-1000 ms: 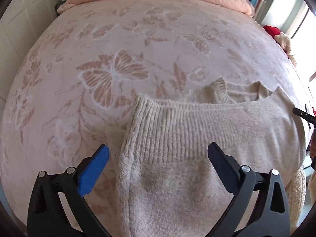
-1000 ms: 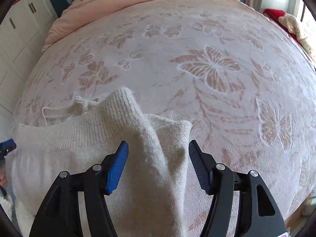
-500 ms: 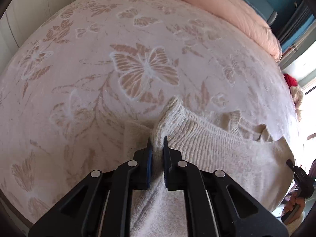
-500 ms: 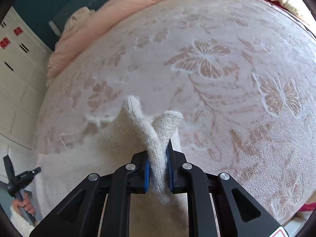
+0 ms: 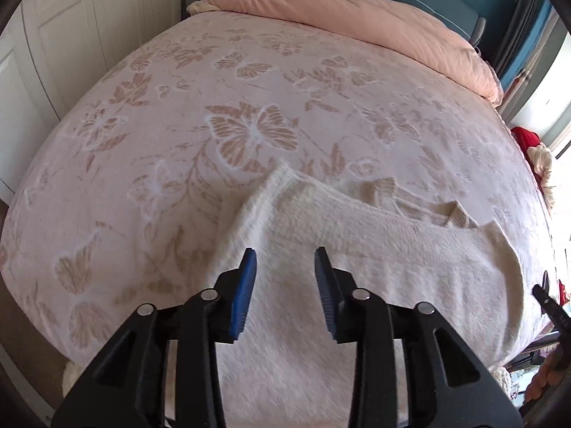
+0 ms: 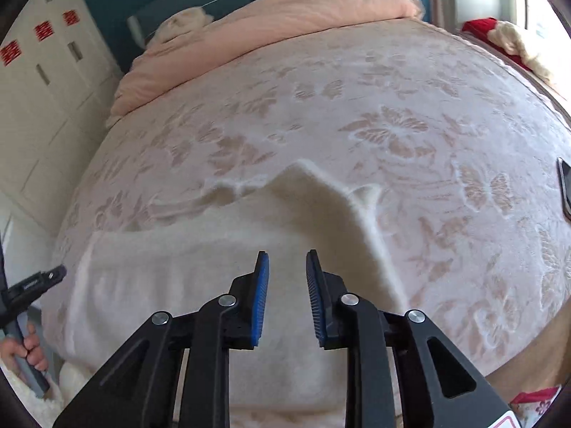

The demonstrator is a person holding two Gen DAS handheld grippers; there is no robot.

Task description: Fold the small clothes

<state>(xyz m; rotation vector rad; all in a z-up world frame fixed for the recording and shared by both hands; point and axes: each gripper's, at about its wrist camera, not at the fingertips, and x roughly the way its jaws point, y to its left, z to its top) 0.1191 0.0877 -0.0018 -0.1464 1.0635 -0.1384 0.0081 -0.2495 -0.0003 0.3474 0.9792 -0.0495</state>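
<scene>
My left claw (image 5: 285, 256) is partly open with nothing in it. My right claw (image 6: 287, 255) has a small gap and holds nothing too. Right past both lies the cream sweater (image 5: 374, 249), folded, on the pink butterfly blanket (image 5: 249, 100). Far away sits a peach quilt (image 5: 357, 10).

Butterfly-patterned bed (image 5: 150, 149) bearing cream sweater (image 5: 374, 256) and peach duvet (image 5: 357, 18).
</scene>
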